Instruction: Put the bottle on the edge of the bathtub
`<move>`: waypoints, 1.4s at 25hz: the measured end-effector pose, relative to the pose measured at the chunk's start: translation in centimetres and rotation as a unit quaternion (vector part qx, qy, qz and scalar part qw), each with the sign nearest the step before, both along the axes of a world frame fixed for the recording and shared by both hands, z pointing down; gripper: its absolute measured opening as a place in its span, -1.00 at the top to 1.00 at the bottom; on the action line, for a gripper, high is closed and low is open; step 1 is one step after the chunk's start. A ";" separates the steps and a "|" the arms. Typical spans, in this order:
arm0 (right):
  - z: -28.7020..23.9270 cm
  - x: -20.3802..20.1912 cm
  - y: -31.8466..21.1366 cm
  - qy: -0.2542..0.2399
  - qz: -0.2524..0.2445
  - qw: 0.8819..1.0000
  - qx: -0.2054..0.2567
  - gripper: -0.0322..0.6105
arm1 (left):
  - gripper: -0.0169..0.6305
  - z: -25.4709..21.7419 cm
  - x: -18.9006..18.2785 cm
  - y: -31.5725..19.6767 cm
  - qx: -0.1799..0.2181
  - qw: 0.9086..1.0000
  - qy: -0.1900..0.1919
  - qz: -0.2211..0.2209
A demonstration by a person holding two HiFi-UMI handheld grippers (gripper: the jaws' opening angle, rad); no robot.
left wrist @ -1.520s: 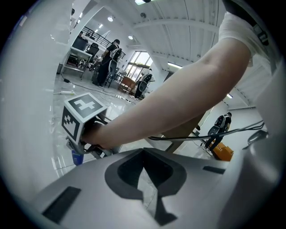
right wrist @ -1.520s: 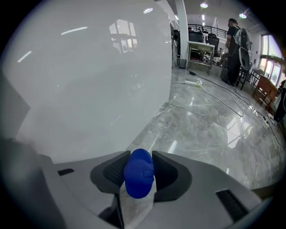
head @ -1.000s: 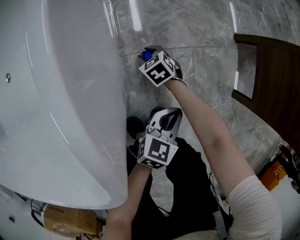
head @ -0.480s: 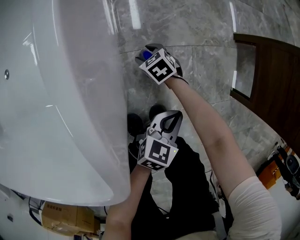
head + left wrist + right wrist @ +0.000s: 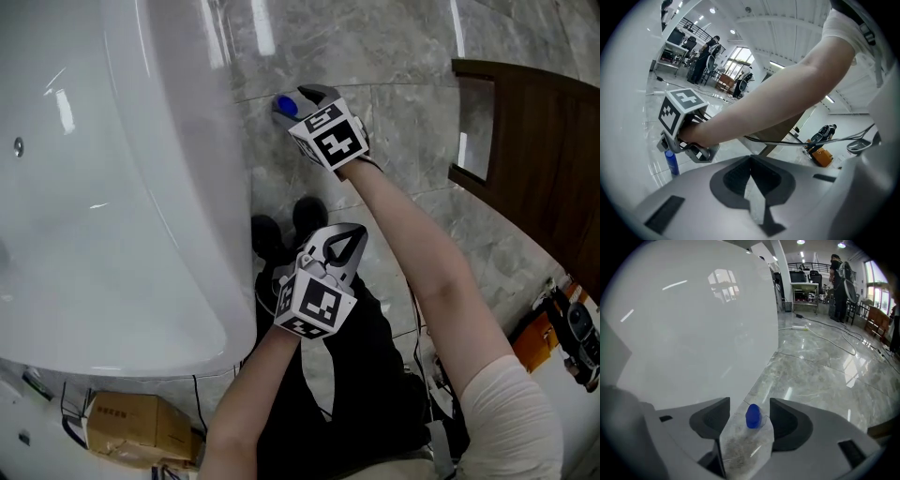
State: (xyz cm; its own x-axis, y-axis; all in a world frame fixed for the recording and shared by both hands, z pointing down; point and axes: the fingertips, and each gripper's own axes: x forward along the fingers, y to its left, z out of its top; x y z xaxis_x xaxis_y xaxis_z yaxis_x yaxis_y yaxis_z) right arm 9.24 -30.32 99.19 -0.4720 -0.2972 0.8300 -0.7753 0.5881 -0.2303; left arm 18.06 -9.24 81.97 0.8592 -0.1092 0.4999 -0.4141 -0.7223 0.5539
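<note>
The blue bottle (image 5: 285, 105) stands upright on the grey marble floor (image 5: 412, 56), just beside the outer wall of the white bathtub (image 5: 112, 187) and not on its edge. In the right gripper view its blue top (image 5: 753, 416) shows from above, close to the curved tub wall (image 5: 693, 324) on the glossy floor (image 5: 820, 376).

The right gripper (image 5: 298, 98) hangs over the bottle, pointing steeply down. Its jaws have just been opening and now stand wide apart, with the bottle's top showing between them but neither pad touching it (image 5: 750, 405). The left gripper view shows the same from the side: the bottle (image 5: 671, 161) on the floor under the right gripper (image 5: 677, 143), apart from it.

The left gripper (image 5: 349, 234) is held nearer the person's body, beside the tub, with its jaws closed together on nothing (image 5: 750, 159).

Further out, a dark wooden panel (image 5: 534, 141) stands to the right, a cardboard box (image 5: 131, 422) lies under the tub's near end, and an orange tool (image 5: 553, 323) lies at the right edge.
</note>
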 end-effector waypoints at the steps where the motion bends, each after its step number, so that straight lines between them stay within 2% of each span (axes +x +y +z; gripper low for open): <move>1: -1.0 0.2 0.3 -0.005 0.007 1.000 -0.001 0.11 | 0.77 -0.9 0.0 0.1 0.000 1.000 0.002 0.003; 8: -8.5 1.8 2.4 -0.034 0.038 0.999 -0.008 0.12 | 0.77 -7.7 0.4 0.2 0.005 1.000 0.022 0.015; 14: -15.2 3.2 4.1 -0.062 0.083 0.994 -0.014 0.11 | 0.77 -14.0 -0.2 -0.4 0.032 0.999 0.033 0.010; 21: -24.8 3.6 6.4 -0.107 0.132 0.985 -0.015 0.12 | 0.77 -21.7 -5.0 -2.3 0.068 0.997 0.031 -0.033; 27: -35.1 2.5 9.3 -0.142 0.171 0.975 -0.012 0.12 | 0.77 -30.5 -9.8 -3.1 0.077 0.992 0.044 -0.086; 29: -38.5 1.5 9.9 -0.170 0.190 0.967 -0.025 0.12 | 0.77 -33.0 -11.1 -3.4 0.071 0.992 0.051 -0.094; 32: -44.2 -0.6 10.5 -0.231 0.218 0.948 -0.031 0.12 | 0.77 -36.4 -13.3 -3.9 0.038 0.989 0.083 -0.120; 35: -49.2 -3.0 11.5 -0.253 0.210 0.944 -0.024 0.14 | 0.77 -39.8 -16.1 -4.3 0.042 0.987 0.077 -0.138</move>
State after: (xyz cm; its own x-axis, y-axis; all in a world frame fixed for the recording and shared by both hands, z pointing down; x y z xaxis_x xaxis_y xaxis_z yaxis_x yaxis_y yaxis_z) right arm 6.20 -18.78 49.99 -0.6606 -0.5141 0.5471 -0.7212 0.2320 -0.6528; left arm 2.00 -13.53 42.15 0.8560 -0.3848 0.3453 -0.5170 -0.6406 0.5677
